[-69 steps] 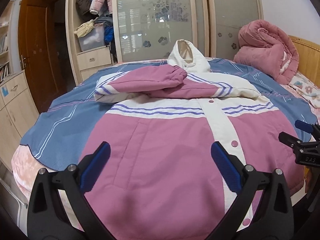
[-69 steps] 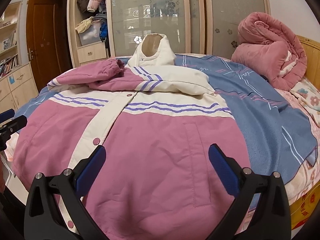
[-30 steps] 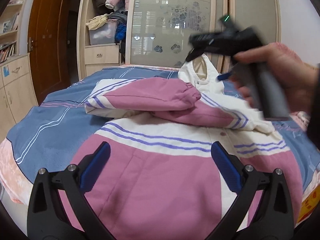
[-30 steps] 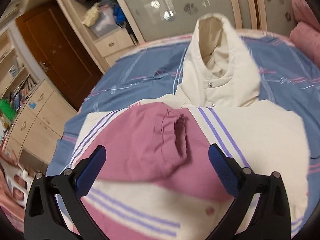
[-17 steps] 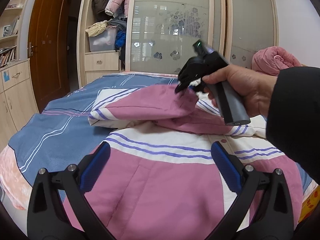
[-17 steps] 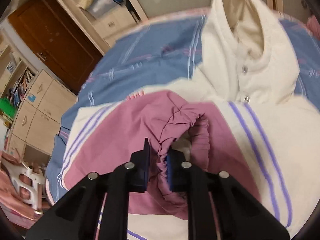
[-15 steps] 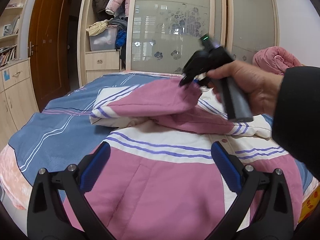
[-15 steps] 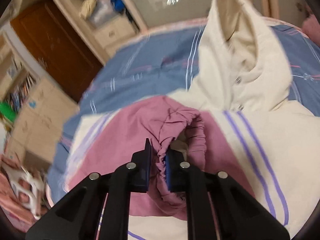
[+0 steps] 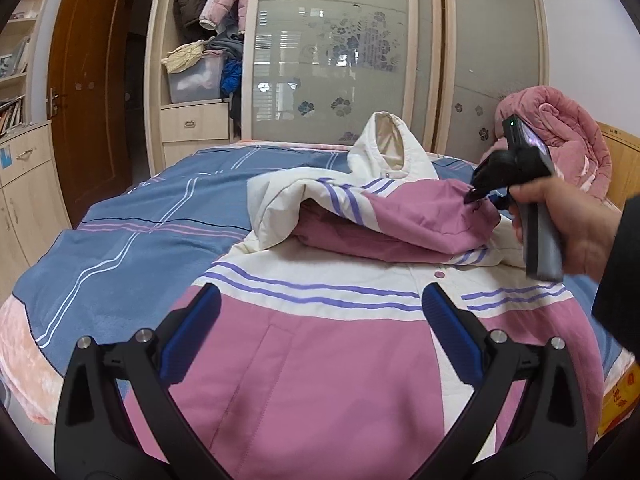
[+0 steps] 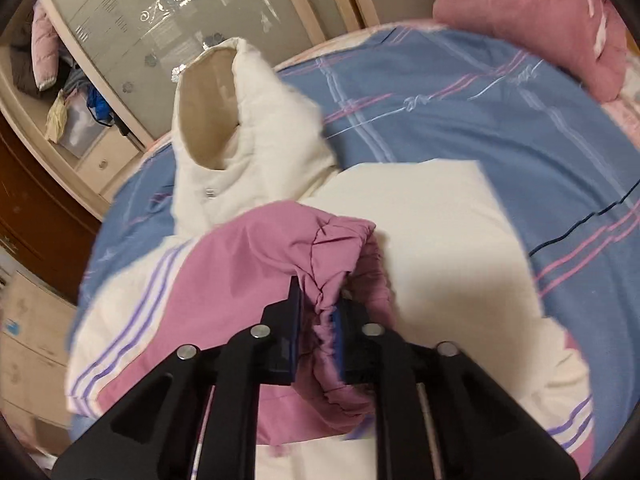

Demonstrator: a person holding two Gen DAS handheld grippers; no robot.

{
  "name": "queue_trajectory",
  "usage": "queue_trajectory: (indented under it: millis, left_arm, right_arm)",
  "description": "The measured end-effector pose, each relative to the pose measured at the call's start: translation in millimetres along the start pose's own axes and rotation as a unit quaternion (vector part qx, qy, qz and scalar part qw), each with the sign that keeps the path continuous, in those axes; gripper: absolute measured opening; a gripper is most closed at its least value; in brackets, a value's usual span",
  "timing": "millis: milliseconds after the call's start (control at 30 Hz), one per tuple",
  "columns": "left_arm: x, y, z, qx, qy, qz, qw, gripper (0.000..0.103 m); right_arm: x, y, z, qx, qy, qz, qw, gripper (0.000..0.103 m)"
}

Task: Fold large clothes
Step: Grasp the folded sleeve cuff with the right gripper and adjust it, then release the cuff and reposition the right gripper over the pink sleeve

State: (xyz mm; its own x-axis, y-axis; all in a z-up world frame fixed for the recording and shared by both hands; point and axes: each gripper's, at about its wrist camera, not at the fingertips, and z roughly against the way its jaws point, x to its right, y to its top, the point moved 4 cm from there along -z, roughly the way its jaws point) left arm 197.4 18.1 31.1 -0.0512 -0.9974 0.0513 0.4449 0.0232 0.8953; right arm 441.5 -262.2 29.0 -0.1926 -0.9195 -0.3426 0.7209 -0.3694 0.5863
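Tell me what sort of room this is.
A bedroom in a home, most likely: a bed under a blue striped blanket, a wardrobe with frosted sliding doors with clothes hanging inside, and a rolled pink quilt by the wooden headboard.

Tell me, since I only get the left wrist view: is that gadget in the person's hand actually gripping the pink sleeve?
Observer: Yes. In the right wrist view the sleeve cuff is bunched between the right gripper's blue pads, though the jaws are opening.
Operator: Is anything else caught in there?
Observer: No, only the cuff's gathered edge. Its opening gapes just to the right of the pads.
Operator: What lies beyond the sleeve, behind that hand?
Observer: A plain cream panel of the jacket, lying flat on the blue blanket.
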Motion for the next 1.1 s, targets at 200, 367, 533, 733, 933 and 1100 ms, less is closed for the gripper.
queue_trajectory:
  millis: [200, 367, 533, 733, 933, 1100]
  left_arm:
    - [5, -5, -1, -0.005, -0.008, -0.014, 0.9999, 0.101]
    - [7, -5, 4, -0.003, -0.014, -0.02, 0.9997, 0.101]
    - [11, -9, 8, -0.005, -0.019, -0.026, 0.9995, 0.101]
    - [19, -15, 23, 0.0, -0.021, -0.036, 0.9991, 0.101]
    - [20, -28, 42, -0.007, -0.022, -0.047, 0.9986, 0.101]
    - [13, -32, 53, -0.014, -0.027, -0.047, 0.9984, 0.101]
  right_arm:
    - [11, -23, 70, 0.105, 0.086, -0.019, 0.991, 0.102]
    - [15, -80, 169, 0.194, 0.142, 0.065, 0.969, 0.102]
    - [16, -163, 235, 0.268, 0.082, 0.224, 0.934, 0.102]
    - [19, -235, 242, 0.299, 0.0, 0.351, 0.887, 0.102]
    - [23, -235, 229, 0.261, 0.041, 0.31, 0.913, 0.102]
    - [31, -232, 240, 0.272, 0.053, 0.288, 0.917, 0.102]
